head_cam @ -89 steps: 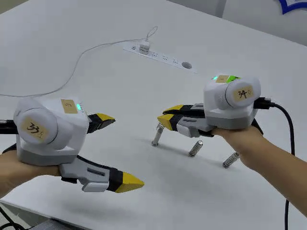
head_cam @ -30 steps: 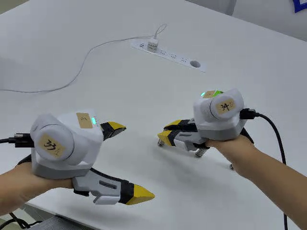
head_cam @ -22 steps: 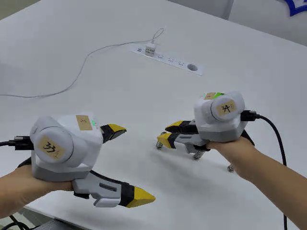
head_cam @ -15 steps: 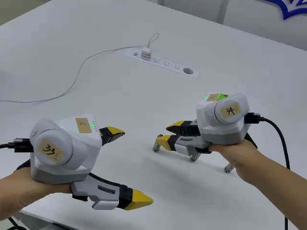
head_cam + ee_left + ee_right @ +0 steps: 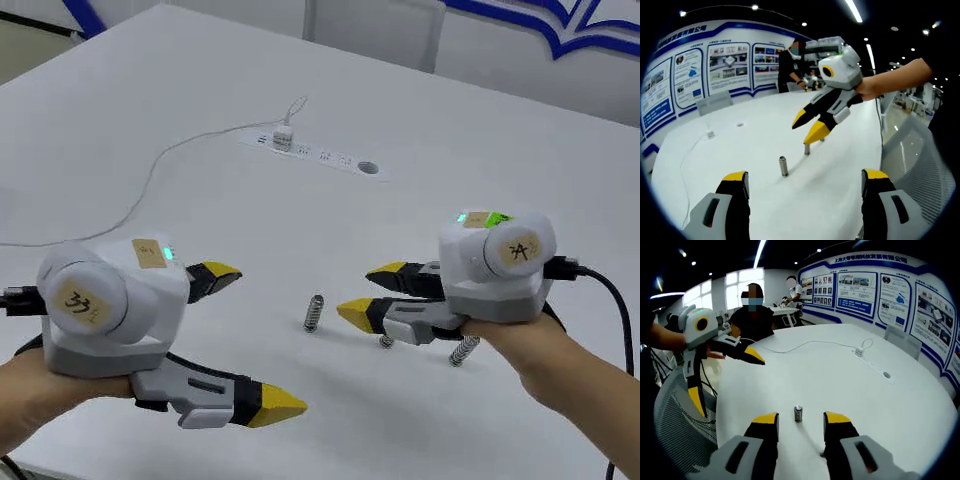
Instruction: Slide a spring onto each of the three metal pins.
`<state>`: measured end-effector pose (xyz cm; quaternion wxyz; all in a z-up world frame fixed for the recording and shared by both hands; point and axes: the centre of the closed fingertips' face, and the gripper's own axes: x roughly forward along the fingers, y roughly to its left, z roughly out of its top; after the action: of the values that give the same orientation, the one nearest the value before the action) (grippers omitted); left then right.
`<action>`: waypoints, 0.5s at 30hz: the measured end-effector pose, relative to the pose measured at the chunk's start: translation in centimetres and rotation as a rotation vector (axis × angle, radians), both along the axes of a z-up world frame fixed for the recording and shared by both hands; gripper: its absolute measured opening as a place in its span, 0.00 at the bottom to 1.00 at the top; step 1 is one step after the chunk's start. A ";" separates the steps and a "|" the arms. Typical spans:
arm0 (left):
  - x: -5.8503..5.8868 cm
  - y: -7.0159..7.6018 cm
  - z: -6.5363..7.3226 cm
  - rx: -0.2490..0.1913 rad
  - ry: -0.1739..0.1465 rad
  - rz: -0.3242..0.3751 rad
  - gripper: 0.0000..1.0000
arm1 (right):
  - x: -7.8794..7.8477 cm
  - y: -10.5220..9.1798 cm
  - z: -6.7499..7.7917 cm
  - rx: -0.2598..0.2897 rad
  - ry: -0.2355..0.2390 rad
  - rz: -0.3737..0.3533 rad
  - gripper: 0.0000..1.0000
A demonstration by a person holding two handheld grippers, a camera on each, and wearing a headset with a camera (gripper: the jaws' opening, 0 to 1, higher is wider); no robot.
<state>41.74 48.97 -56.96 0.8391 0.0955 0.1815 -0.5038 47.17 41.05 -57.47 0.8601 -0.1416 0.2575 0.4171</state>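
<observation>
I log left gripper (image 5: pixel 268 338) and right gripper (image 5: pixel 355 290) with jaws spread, empty, and a spring-sleeved pin (image 5: pixel 314 313) upright on the tabletop (image 5: pixel 200 120) between them.

First pin (image 5: pixel 314 313) upright on table (image 5: pixel 180 210), just ahead of right gripper (image 5: pixel 360 290) tips, farther ahead of left gripper (image 5: pixel 262 338). Second pin (image 5: pixel 386 341) under right gripper's lower jaw; third pin (image 5: pixel 463 349) apparently beneath its body. Power strip (image 5: pixel 310 152) far beyond both.

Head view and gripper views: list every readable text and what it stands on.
"33": left round sticker, on the left gripper.
"34", roughly: right round sticker, on the right gripper.
Small square stickers: too small to read.
Wall posters: too blurred to read.
</observation>
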 end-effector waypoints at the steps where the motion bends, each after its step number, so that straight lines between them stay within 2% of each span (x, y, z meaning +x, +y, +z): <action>1: 0.1 0.0 0.2 -0.002 -0.002 0.002 0.95 | -0.1 -0.2 0.3 0.009 -0.003 -0.006 0.37; 3: 0.2 0.1 0.7 -0.013 -0.007 0.010 0.95 | -0.4 -0.7 0.8 0.031 -0.016 -0.024 0.39; 10: 0.6 0.1 1.8 -0.033 -0.018 0.020 0.95 | -1.4 -3.2 1.6 0.054 -0.026 -0.078 0.42; 13: 0.7 0.0 2.2 -0.042 -0.023 0.024 0.95 | -1.8 -4.3 2.2 0.108 -0.030 -0.125 0.44; 15: 0.6 0.0 2.3 -0.031 -0.032 0.018 0.95 | -2.1 -5.0 2.4 0.156 -0.016 -0.167 0.45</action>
<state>42.36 48.92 -54.69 0.8477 0.0887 0.1610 -0.4976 45.06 36.08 -55.07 0.9021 -0.0557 0.2285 0.3617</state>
